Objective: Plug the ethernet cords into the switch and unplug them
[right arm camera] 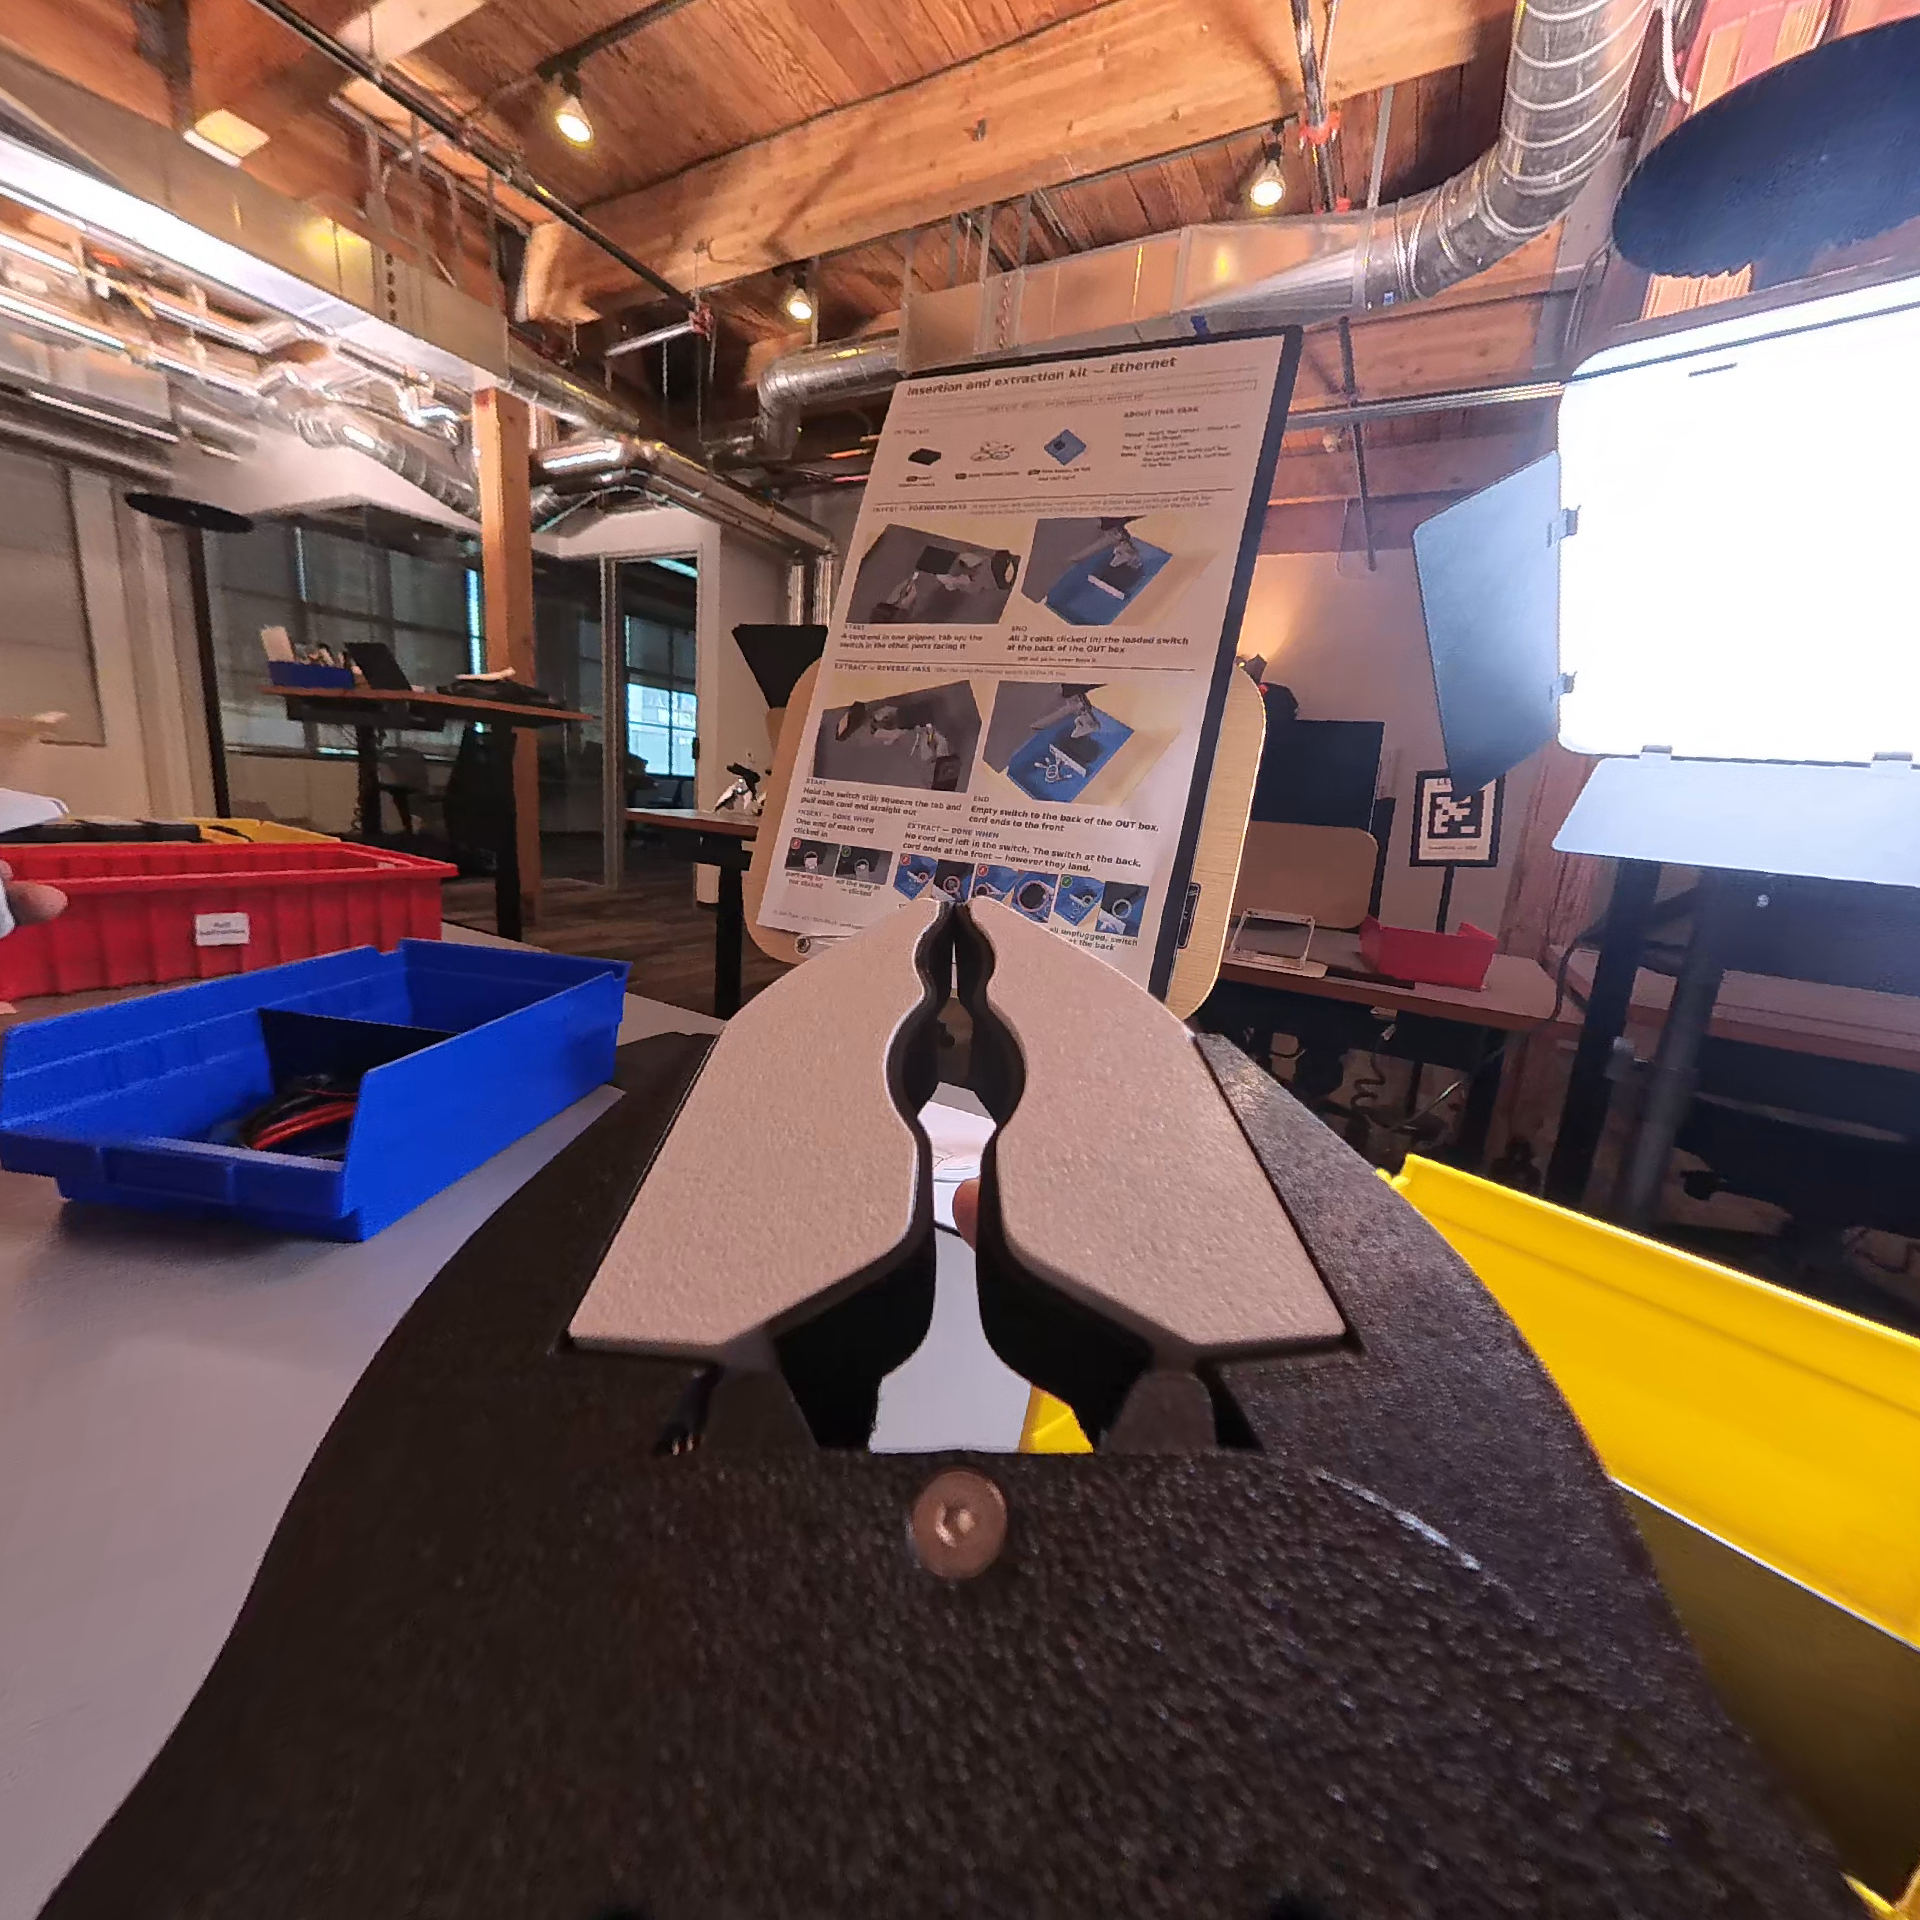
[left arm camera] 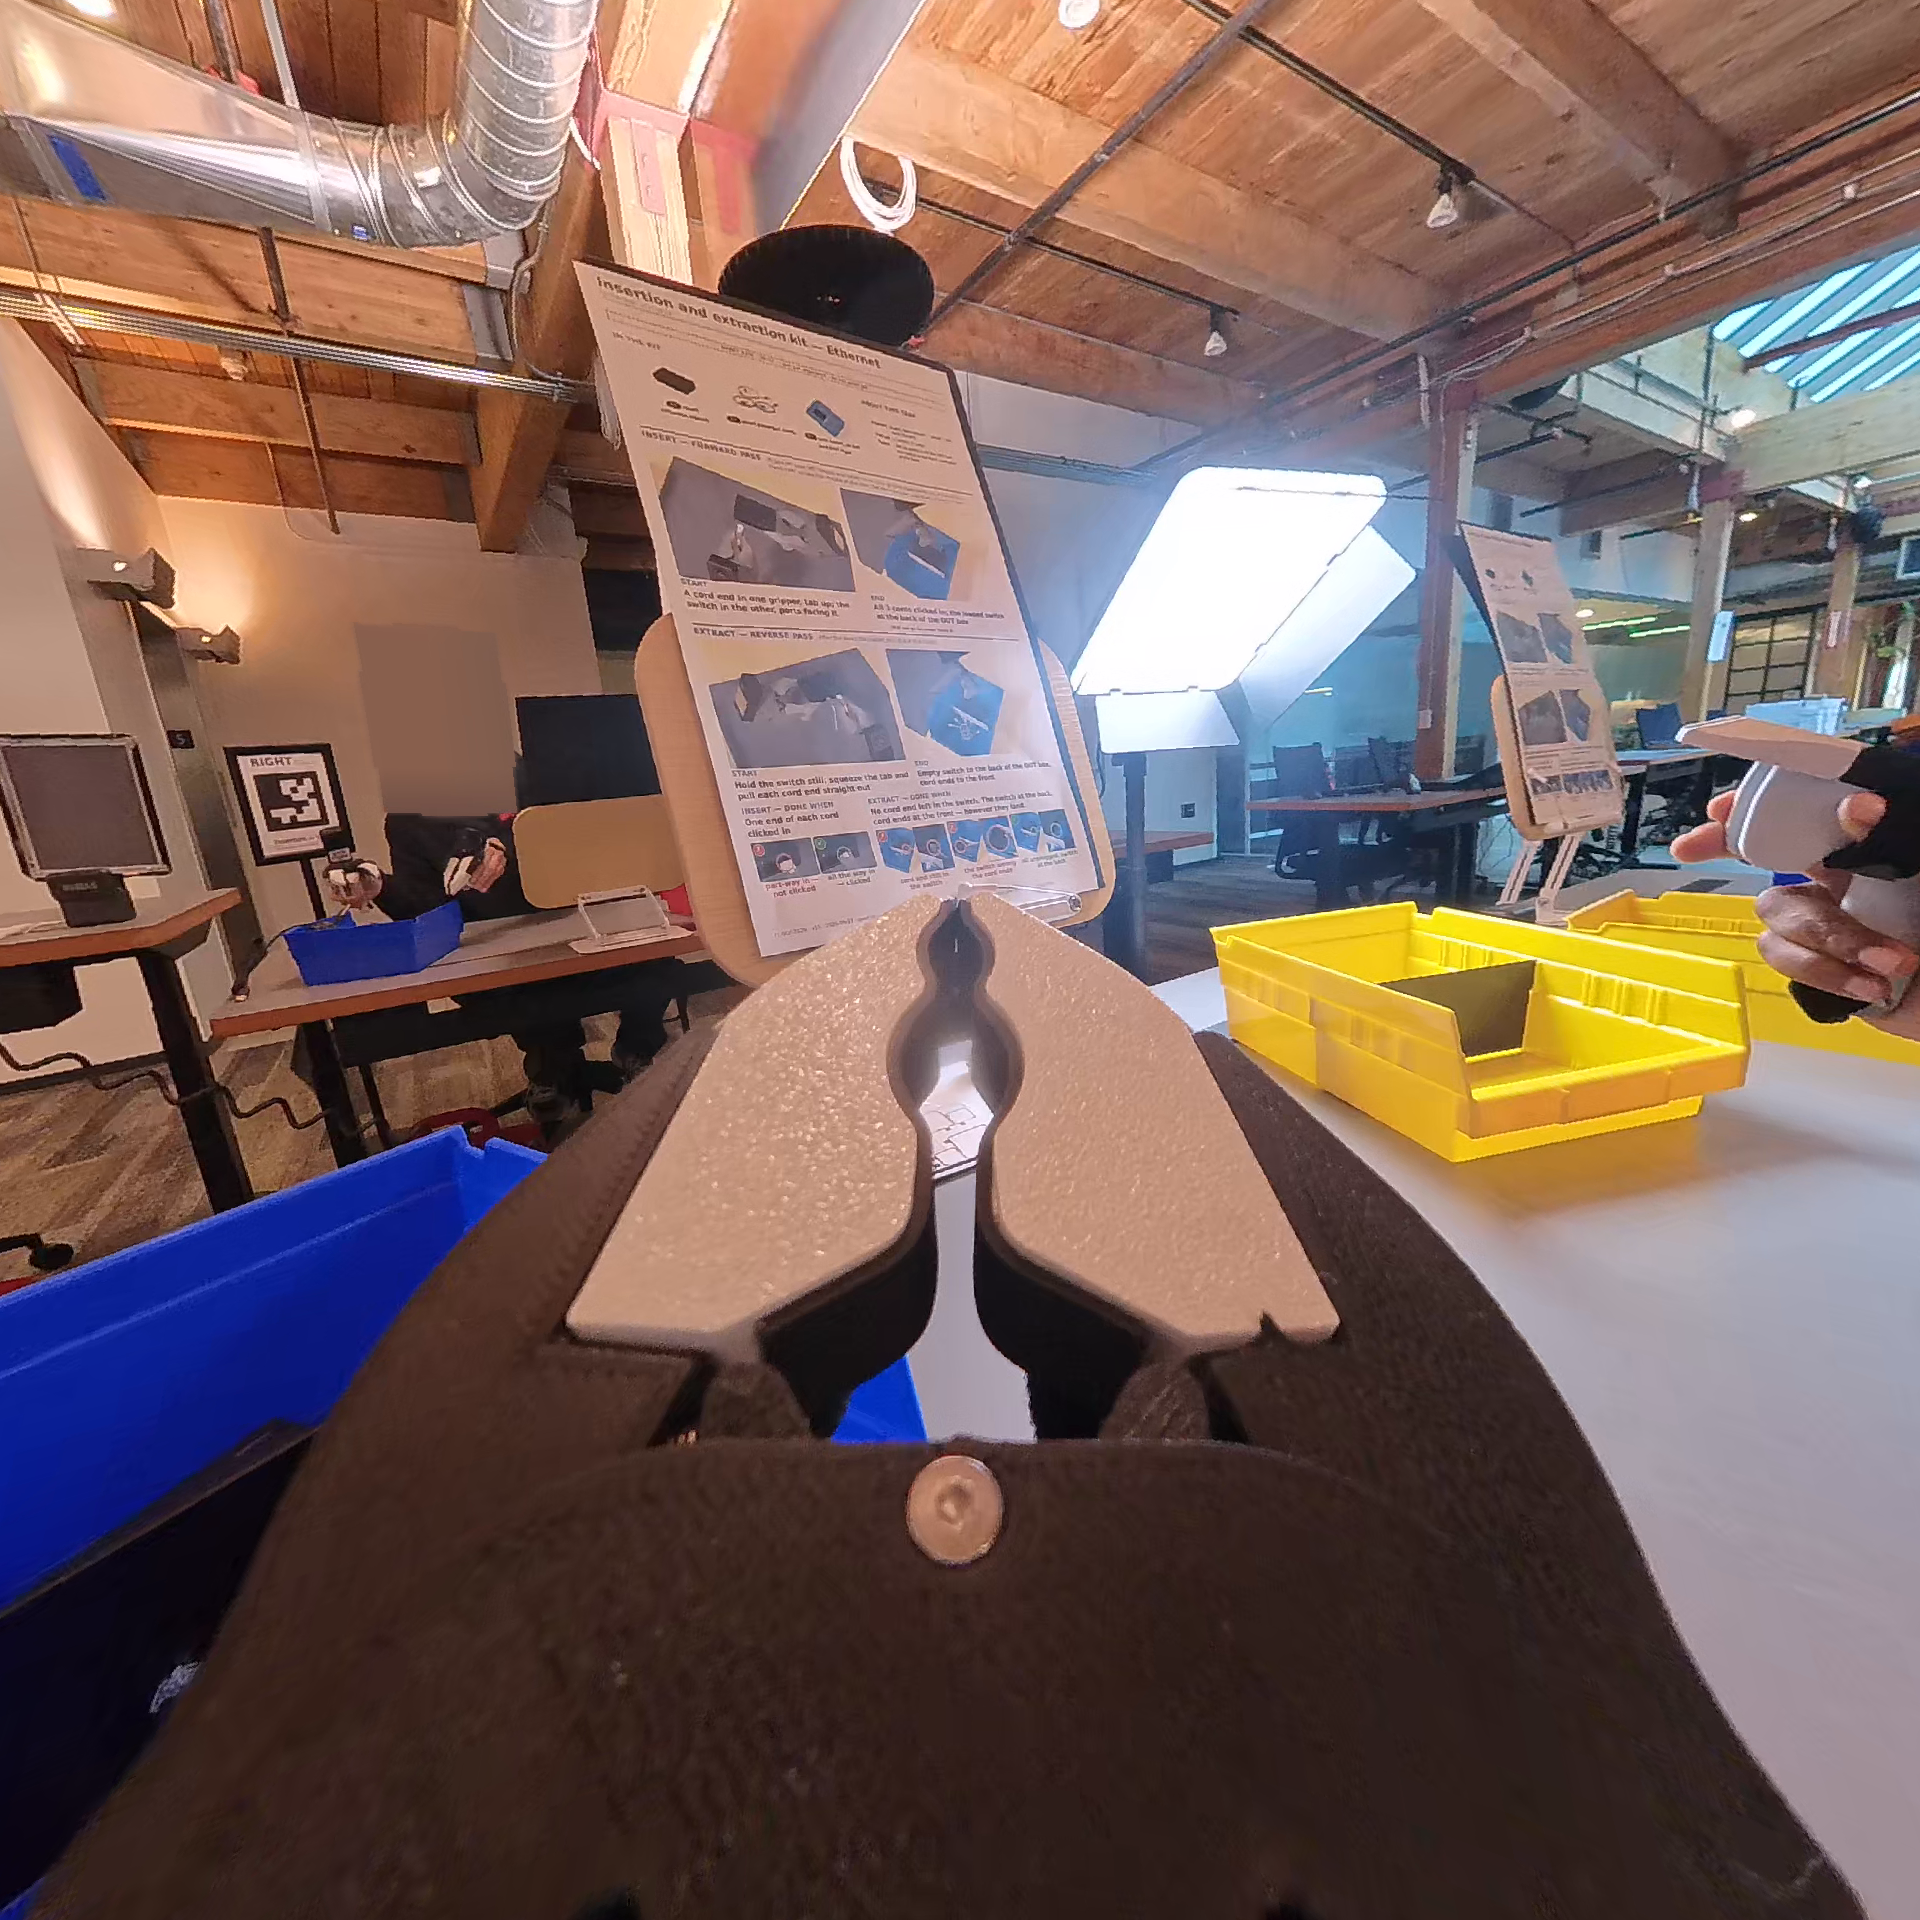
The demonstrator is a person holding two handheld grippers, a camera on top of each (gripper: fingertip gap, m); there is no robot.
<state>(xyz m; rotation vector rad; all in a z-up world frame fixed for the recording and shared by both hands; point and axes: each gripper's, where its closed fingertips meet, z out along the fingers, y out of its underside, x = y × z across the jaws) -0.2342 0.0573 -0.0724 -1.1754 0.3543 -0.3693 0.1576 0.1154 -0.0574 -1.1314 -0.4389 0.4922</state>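
My left gripper (left arm camera: 956,909) is shut and empty, held level above the white table and aimed at the instruction sheet. My right gripper (right arm camera: 957,912) is shut and empty too, facing the same sheet. The right gripper also shows at the right edge of the left wrist view (left arm camera: 1787,800), held in a gloved hand. A blue bin (right arm camera: 499,1049) on the table holds coiled red and black cords (right arm camera: 296,1127) in front of a black divider. The same blue bin sits close at lower left in the left wrist view (left arm camera: 208,1340). The switch is hidden.
A yellow bin (left arm camera: 1558,1091) with a black divider stands on the table at right, its wall close in the right wrist view (right arm camera: 1683,1382). An instruction sheet on a wooden stand (left arm camera: 831,623) rises at the table's far edge. A red bin (right arm camera: 208,914) sits far left. Left tips to right tips: about 40 centimeters.
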